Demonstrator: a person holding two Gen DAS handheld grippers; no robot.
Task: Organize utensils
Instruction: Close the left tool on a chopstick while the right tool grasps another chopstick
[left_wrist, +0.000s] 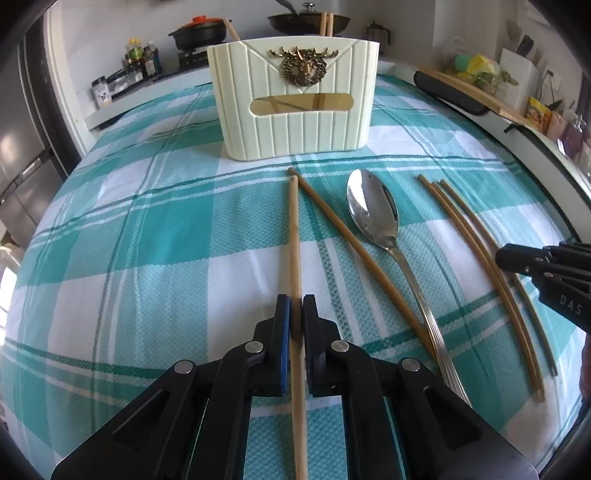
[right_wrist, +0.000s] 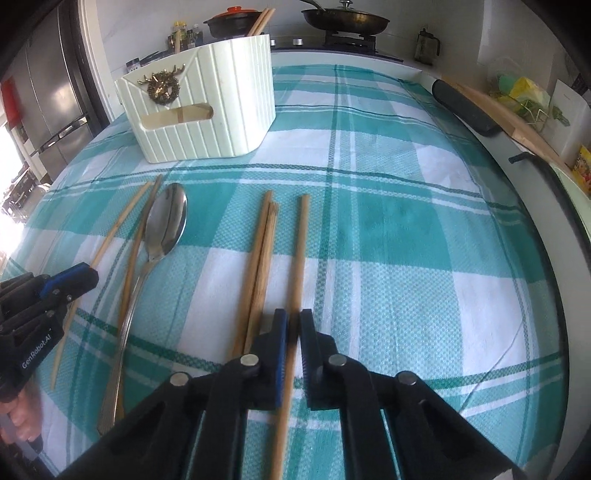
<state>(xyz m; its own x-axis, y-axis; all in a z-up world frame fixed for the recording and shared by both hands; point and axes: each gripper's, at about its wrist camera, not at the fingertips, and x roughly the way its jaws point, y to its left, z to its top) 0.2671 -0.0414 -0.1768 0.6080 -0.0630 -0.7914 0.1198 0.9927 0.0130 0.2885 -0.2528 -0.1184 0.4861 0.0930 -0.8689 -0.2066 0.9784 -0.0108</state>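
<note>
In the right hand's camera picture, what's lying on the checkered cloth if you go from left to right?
Left gripper → thin chopstick → spoon → two chopsticks lying together → the chopstick between the right gripper's jaws → bare checkered cloth.

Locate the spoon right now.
The spoon lies flat on the checked cloth in front of the cream holder, bowl toward it, between the left gripper's chopstick pair and the three chopsticks by the right gripper.
</note>
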